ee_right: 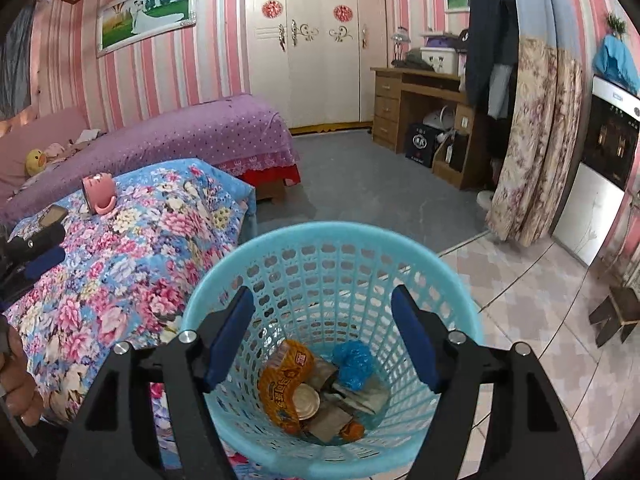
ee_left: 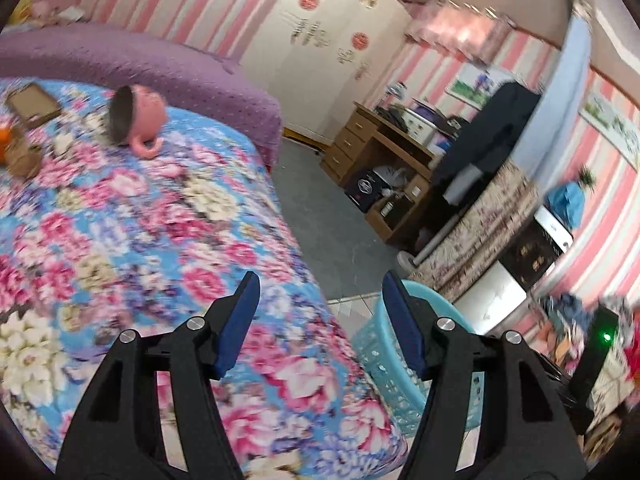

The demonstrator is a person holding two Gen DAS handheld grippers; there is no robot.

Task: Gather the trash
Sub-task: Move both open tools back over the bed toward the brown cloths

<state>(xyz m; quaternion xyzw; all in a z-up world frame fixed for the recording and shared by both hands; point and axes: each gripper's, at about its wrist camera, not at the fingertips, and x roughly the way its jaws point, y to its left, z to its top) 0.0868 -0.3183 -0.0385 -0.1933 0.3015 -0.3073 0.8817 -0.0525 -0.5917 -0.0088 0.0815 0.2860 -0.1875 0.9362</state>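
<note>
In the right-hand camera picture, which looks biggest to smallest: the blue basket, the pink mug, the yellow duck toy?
1. Blue basket, though nearness to the camera inflates it.
2. Pink mug.
3. Yellow duck toy, only slightly smaller-looking and farther off, so unsure.

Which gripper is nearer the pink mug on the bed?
Left. The left gripper is open over the floral bedspread, pointing toward the pink mug; the right gripper is open above the blue basket beside the bed.

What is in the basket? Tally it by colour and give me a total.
Orange: 2, a wrapper and a small piece
Blue: 1, a crumpled bag
Pale: 1, a round lid
Grey-brown: at least 2 paper scraps, overlapping and hard to separate
Total in the basket: at least 6
</note>
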